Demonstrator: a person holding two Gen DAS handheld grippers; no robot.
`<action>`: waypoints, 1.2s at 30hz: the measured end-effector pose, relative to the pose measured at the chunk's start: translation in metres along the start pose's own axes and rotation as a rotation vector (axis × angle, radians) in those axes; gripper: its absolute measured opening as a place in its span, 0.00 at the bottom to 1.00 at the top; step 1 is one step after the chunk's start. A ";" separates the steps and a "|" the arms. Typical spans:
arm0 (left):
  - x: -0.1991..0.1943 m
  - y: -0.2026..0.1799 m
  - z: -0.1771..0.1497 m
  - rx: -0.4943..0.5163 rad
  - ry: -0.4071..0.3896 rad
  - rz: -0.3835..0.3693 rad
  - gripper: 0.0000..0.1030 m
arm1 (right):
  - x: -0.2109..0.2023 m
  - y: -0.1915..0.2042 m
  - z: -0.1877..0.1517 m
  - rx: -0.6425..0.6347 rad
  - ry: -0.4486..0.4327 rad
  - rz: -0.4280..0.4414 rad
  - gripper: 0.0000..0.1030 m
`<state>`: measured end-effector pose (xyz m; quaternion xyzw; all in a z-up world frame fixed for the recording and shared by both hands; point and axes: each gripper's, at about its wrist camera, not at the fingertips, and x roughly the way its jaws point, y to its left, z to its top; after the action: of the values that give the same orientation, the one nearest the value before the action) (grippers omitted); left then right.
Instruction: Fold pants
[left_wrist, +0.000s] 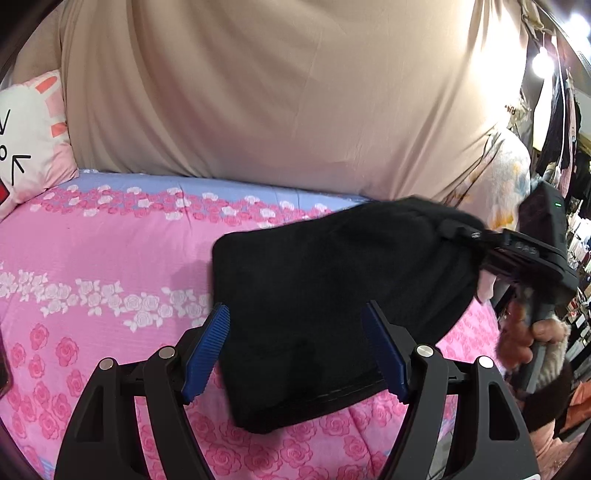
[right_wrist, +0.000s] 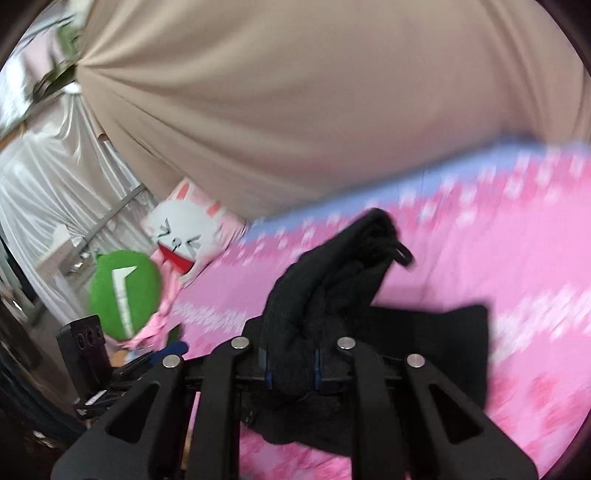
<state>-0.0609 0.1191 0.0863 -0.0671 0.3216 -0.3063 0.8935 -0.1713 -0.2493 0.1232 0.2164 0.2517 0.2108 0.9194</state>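
Observation:
The black pants (left_wrist: 332, 295) lie folded into a compact bundle on the pink floral bedsheet (left_wrist: 92, 258). My left gripper (left_wrist: 295, 350) is open, its blue pads (left_wrist: 207, 350) on either side of the bundle's near edge, not clamping it. My right gripper (right_wrist: 291, 365) is shut on a bunched fold of the pants (right_wrist: 332, 280) and lifts that end off the bed. In the left wrist view the right gripper (left_wrist: 480, 236) holds the far right corner of the bundle. The right wrist view is motion-blurred.
A beige curtain (left_wrist: 295, 92) hangs behind the bed. A white rabbit cushion (left_wrist: 26, 140) lies at the bed's left end, beside a green plush (right_wrist: 125, 291). Hanging clothes (left_wrist: 561, 129) and clutter are at the right.

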 end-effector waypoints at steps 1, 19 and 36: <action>0.001 0.001 -0.001 -0.002 0.001 0.001 0.70 | -0.006 -0.006 -0.004 0.001 -0.004 -0.042 0.13; 0.098 -0.010 -0.023 0.015 0.215 0.109 0.70 | 0.049 -0.043 -0.046 -0.037 0.166 -0.335 0.21; 0.110 -0.017 -0.028 0.047 0.242 0.185 0.71 | 0.124 -0.072 -0.032 0.000 0.329 -0.348 0.18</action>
<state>-0.0198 0.0425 0.0108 0.0211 0.4244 -0.2359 0.8739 -0.0717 -0.2371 0.0156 0.1324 0.4316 0.0815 0.8885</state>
